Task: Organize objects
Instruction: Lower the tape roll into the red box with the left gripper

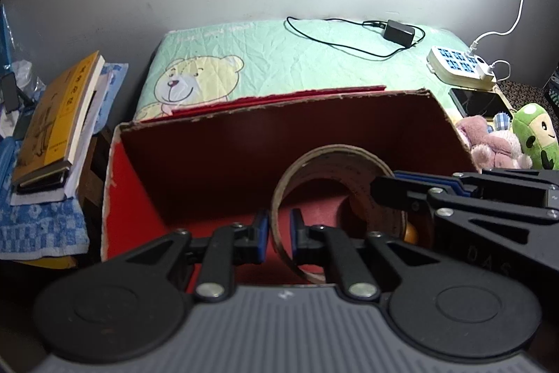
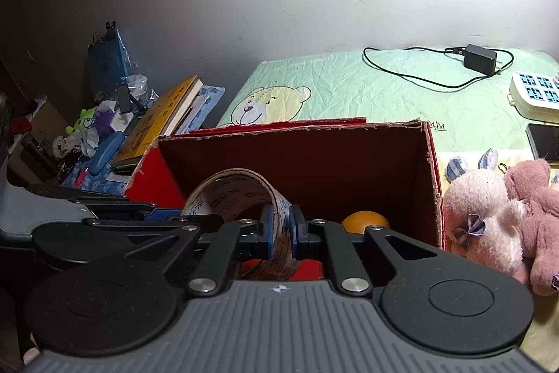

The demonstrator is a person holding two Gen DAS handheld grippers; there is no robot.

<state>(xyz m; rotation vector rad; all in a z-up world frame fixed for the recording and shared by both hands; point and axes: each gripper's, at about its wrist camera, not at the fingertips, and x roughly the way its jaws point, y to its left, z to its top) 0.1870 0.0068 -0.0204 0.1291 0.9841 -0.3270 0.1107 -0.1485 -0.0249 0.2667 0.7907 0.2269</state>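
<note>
Bedding printed with a bear (image 1: pixel 195 79) serves as the surface; nearest, a tape roll (image 2: pixel 279 233) is pinched by both the right gripper (image 2: pixel 279 235) and left gripper (image 1: pixel 279 235), over the red box (image 1: pixel 115 198); release inside, beside the orange ball (image 2: pixel 363 221), is judged next.

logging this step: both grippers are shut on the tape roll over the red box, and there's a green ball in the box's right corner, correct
One thing is off: the ball is orange, not green, as the right wrist view shows. The rest holds: the left gripper and the right gripper are each shut on the tape roll over the red box, with the ball in its right corner.
</note>
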